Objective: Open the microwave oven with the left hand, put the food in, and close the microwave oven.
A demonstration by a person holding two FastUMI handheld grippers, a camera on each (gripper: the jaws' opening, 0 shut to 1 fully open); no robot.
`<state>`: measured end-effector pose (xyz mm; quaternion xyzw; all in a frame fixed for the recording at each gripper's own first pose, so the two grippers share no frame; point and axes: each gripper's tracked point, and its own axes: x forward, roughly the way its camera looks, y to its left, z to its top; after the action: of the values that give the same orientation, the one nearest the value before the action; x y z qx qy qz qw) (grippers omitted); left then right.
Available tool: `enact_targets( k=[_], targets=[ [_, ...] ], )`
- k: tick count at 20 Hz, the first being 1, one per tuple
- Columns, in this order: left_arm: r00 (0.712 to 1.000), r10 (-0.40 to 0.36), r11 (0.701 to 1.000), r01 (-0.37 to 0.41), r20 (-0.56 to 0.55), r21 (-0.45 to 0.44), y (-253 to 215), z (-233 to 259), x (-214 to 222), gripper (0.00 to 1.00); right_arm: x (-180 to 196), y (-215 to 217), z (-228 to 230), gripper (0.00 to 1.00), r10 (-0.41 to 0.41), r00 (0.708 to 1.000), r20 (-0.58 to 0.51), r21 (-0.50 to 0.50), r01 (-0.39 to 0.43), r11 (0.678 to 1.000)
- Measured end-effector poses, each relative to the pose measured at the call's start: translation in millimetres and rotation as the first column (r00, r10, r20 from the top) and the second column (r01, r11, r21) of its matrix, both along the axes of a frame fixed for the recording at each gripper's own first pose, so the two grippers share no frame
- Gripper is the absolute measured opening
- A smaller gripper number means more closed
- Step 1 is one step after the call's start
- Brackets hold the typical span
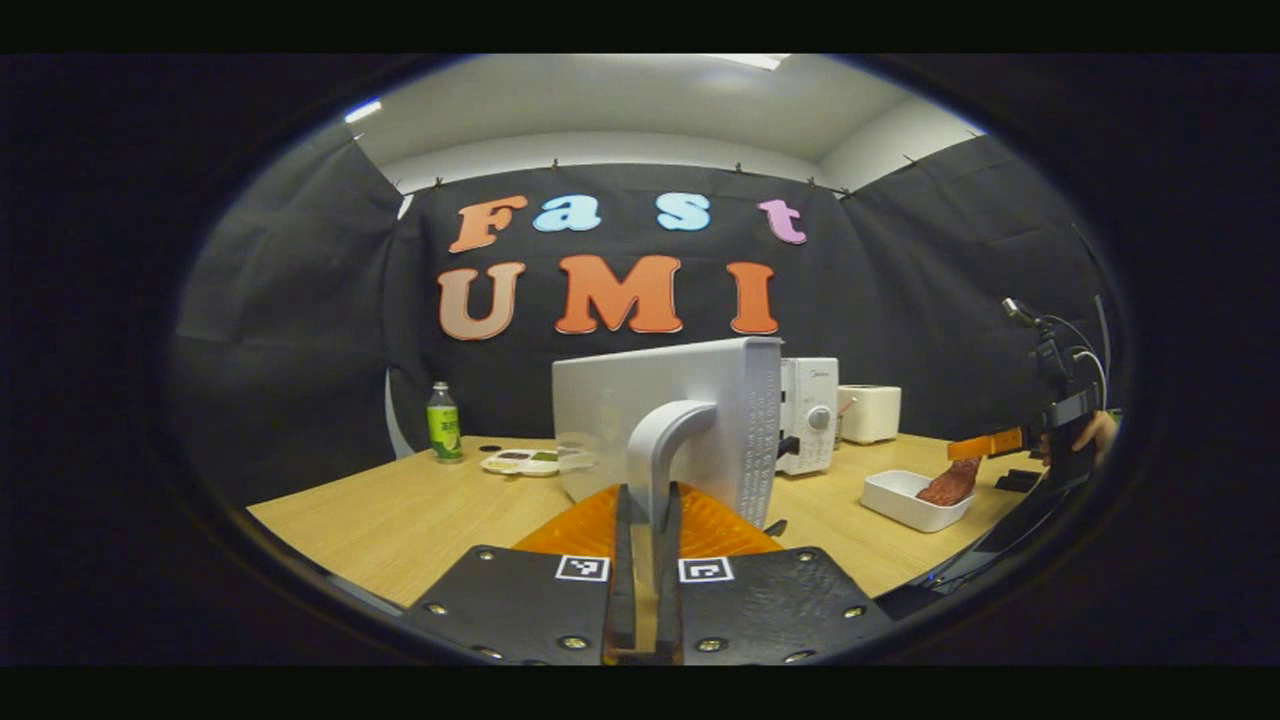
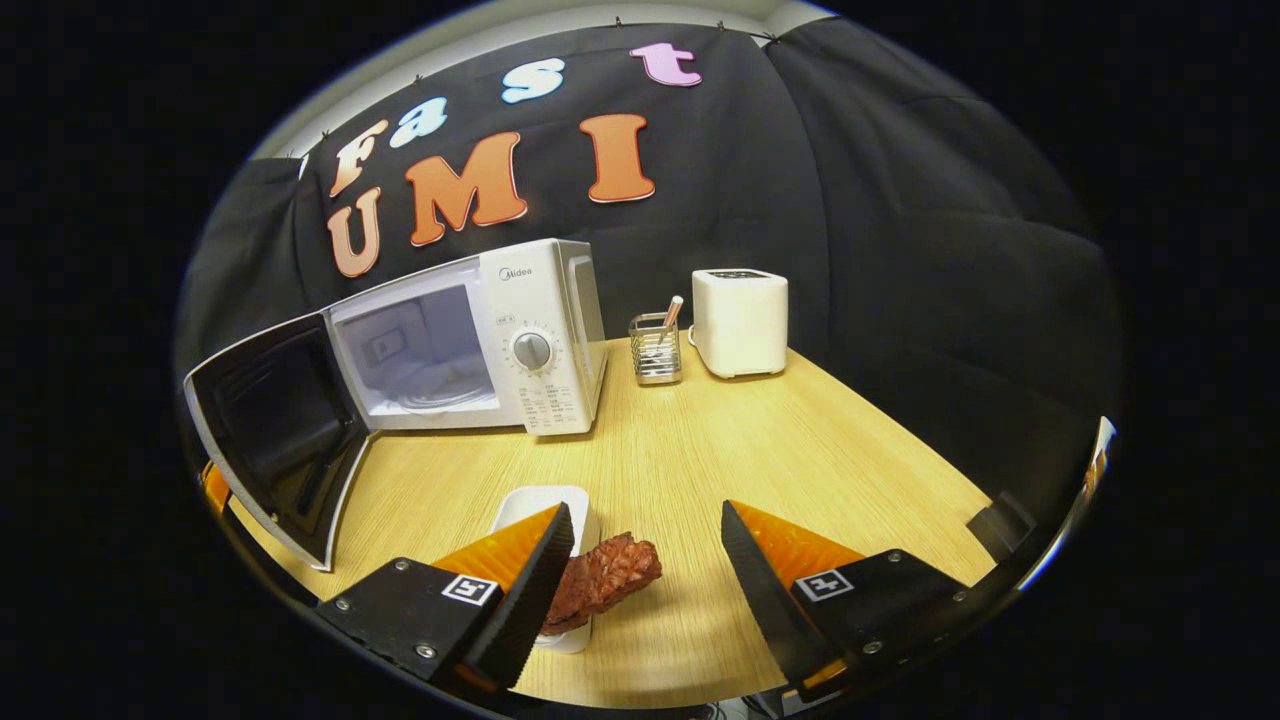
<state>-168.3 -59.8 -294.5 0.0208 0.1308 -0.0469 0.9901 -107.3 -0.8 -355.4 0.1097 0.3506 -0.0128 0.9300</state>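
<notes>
The white microwave (image 2: 540, 330) stands at the back of the wooden table (image 2: 800, 440) with its door (image 2: 280, 430) swung wide and the cavity (image 2: 420, 350) showing. In the left gripper view my left gripper (image 1: 650, 560) is shut on the door's grey curved handle (image 1: 665, 440), with the door's outer face (image 1: 640, 390) right ahead. A reddish-brown piece of food (image 2: 605, 580) leans out of a white dish (image 2: 545, 510). My right gripper (image 2: 645, 550) is open around the food, which lies close by the left finger. That gripper (image 1: 985, 445) also appears far right, over the dish (image 1: 915, 498).
A white toaster (image 2: 740, 320) and a metal utensil holder (image 2: 655, 350) stand right of the microwave. In the left gripper view a green bottle (image 1: 443, 425) and a small sectioned plate (image 1: 522, 461) sit behind the door. A small black object (image 2: 1000, 520) lies near the table's right edge.
</notes>
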Motion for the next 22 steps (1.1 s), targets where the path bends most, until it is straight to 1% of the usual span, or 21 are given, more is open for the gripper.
enact_targets(
  k=[1, 2, 4, 7, 8, 9, 10, 14, 16, 17, 18, 19, 20, 21, 22],
  targets=[
    [1.0, 0.022, 1.0, -0.022, 0.01, 0.016, 14.7, 2.2, -2.0, 0.1, -0.1, 1.4, -2.0, 0.92, 0.001, 1.0, -0.005, -0.006, -0.001, 1.0],
    [0.999, 0.042, 0.999, -0.042, 0.017, 0.029, 29.8, 4.2, -2.8, 0.07, -1.5, 2.0, -5.0, 0.92, 0.001, 1.0, -0.014, -0.014, -0.001, 1.0],
    [0.997, 0.072, 0.997, -0.073, 0.023, 0.038, 55.6, 4.8, -4.4, 0.09, -1.7, 5.6, -7.9, 0.89, -0.004, 0.999, -0.032, -0.013, 0.003, 1.0],
    [0.999, 0.045, 0.999, -0.045, 0.02, 0.015, 75.6, 3.8, -3.8, 0.09, -4.9, 12.6, -14.4, 0.86, -0.006, 0.998, -0.068, 0.019, 0.007, 1.0],
    [0.999, 0.031, 0.999, -0.032, 0.018, 0.015, 82.4, 4.7, -3.8, 0.06, -6.0, 13.0, -17.3, 0.86, -0.009, 0.997, -0.08, 0.025, 0.011, 1.0],
    [1.0, 0.013, 1.0, -0.013, 0.018, 0.014, 88.1, 3.8, -4.1, 0.11, -5.2, 14.1, -16.1, 0.84, -0.015, 0.997, -0.08, 0.042, 0.018, 0.999],
    [1.0, 0.0, 1.0, 0.0, 0.016, 0.014, 94.8, 4.3, -3.7, 0.08, -5.3, 15.2, -15.6, 0.84, -0.025, 0.996, -0.085, 0.057, 0.03, 0.998],
    [0.999, -0.043, 0.999, 0.043, -0.002, -0.015, 117.7, -0.2, 0.0, 0.08, -8.3, 23.8, -18.8, 0.74, -0.048, 0.991, -0.128, 0.119, 0.064, 0.991],
    [0.999, -0.053, 0.999, 0.053, 0.003, -0.009, 123.0, 1.0, 0.5, 0.09, -7.2, 26.1, -17.5, 0.67, -0.065, 0.988, -0.144, 0.141, 0.085, 0.986],
    [0.998, -0.055, 0.998, 0.055, -0.003, 0.001, 126.3, 1.4, 0.2, 0.11, -7.6, 26.1, -18.3, 0.61, -0.07, 0.987, -0.148, 0.148, 0.092, 0.985],
    [0.999, -0.052, 0.999, 0.053, -0.008, 0.004, 129.9, 0.4, 0.0, 0.17, -7.1, 27.5, -15.7, 0.56, -0.064, 0.987, -0.147, 0.154, 0.087, 0.984],
    [0.999, -0.048, 0.999, 0.048, -0.005, 0.0, 132.5, 2.0, 0.8, 0.29, -6.9, 28.9, -12.3, 0.54, -0.065, 0.988, -0.142, 0.165, 0.088, 0.982],
    [0.999, -0.042, 0.999, 0.042, -0.01, -0.001, 132.8, 2.7, 1.4, 0.41, -6.1, 30.5, -8.8, 0.45, -0.063, 0.989, -0.137, 0.181, 0.087, 0.98],
    [0.999, -0.035, 0.999, 0.035, -0.012, 0.003, 133.8, 3.3, 2.0, 0.56, -5.1, 31.8, -5.5, 0.4, -0.067, 0.989, -0.131, 0.2, 0.092, 0.975],
    [0.999, -0.03, 1.0, 0.03, -0.015, 0.009, 133.4, 2.9, 1.4, 0.61, -3.6, 32.4, -3.4, 0.37, -0.073, 0.989, -0.128, 0.223, 0.101, 0.97]
  ],
)
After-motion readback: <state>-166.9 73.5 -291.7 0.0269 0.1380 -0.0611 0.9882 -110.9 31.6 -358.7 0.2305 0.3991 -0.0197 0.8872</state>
